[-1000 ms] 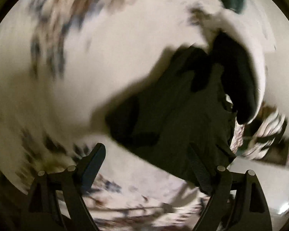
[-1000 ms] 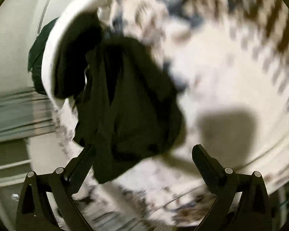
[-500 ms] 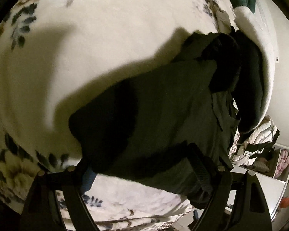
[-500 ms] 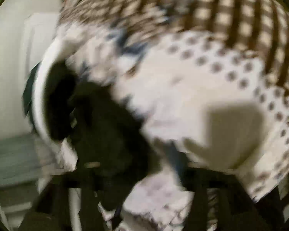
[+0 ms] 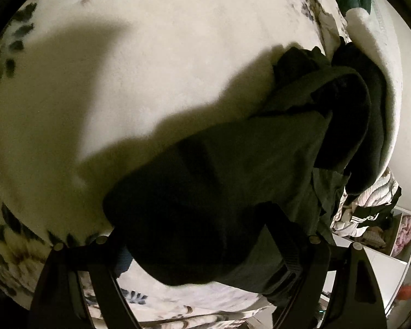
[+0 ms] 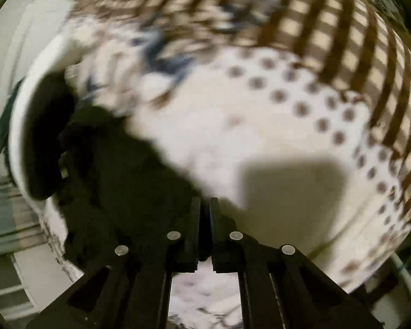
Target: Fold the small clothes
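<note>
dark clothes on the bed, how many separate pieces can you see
2, as far as shows: a dark green fabric garment spread on the cream floral bedspread near the left gripper, and a black bundled garment at its far end. Others may hide underneath.

The right gripper [image 6: 204, 213] has its jaws drawn together, only a thin dark gap between them, at the edge of a black garment [image 6: 117, 181] lying on a white bedspread [image 6: 219, 137]. A dotted cloth [image 6: 315, 101] and a brown checked blanket [image 6: 328, 27] lie beyond, all blurred.
</note>
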`<control>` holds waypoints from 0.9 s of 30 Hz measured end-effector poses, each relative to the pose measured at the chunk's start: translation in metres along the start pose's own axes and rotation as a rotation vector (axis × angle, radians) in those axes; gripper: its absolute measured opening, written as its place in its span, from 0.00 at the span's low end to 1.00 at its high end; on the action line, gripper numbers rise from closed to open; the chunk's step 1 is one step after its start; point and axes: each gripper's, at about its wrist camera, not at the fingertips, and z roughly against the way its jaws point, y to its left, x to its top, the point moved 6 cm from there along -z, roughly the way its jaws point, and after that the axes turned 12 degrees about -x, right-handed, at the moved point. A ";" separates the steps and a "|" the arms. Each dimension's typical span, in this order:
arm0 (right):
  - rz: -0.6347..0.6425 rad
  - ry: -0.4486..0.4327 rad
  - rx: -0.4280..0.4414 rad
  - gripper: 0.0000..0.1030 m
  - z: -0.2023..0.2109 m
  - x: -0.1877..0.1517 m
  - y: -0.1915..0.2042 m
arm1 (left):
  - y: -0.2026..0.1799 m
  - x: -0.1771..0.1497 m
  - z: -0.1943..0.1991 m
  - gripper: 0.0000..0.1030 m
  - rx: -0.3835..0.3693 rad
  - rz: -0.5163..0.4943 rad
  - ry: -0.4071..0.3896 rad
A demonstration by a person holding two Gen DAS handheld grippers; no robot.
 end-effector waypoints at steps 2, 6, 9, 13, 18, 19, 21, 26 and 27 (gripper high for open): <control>-0.062 0.036 0.106 0.09 0.007 0.001 -0.008 | 0.000 0.001 -0.001 0.83 -0.003 0.005 0.001; -0.033 0.000 0.251 0.96 0.034 -0.029 -0.005 | 0.000 0.001 -0.001 0.83 -0.004 0.000 -0.010; -0.013 0.087 0.319 0.97 0.013 -0.052 0.010 | -0.004 0.001 0.000 0.82 0.005 -0.016 -0.052; -0.043 0.081 0.379 0.97 -0.033 -0.044 0.037 | -0.016 0.002 0.013 0.33 0.059 -0.098 -0.157; -0.049 -0.050 0.332 0.17 -0.037 -0.038 0.051 | -0.030 -0.002 0.030 0.14 0.046 -0.206 -0.215; -0.062 -0.058 0.329 0.17 -0.034 -0.040 0.050 | -0.032 -0.003 0.035 0.14 0.042 -0.227 -0.221; -0.040 -0.062 0.304 0.15 -0.027 -0.047 0.048 | -0.036 -0.008 0.047 0.13 0.025 -0.253 -0.225; 0.017 -0.040 0.284 0.14 0.005 -0.067 0.030 | -0.033 -0.025 0.070 0.13 0.003 -0.239 -0.217; 0.032 -0.036 0.273 0.14 0.010 -0.071 0.026 | -0.030 -0.031 0.074 0.13 0.013 -0.242 -0.206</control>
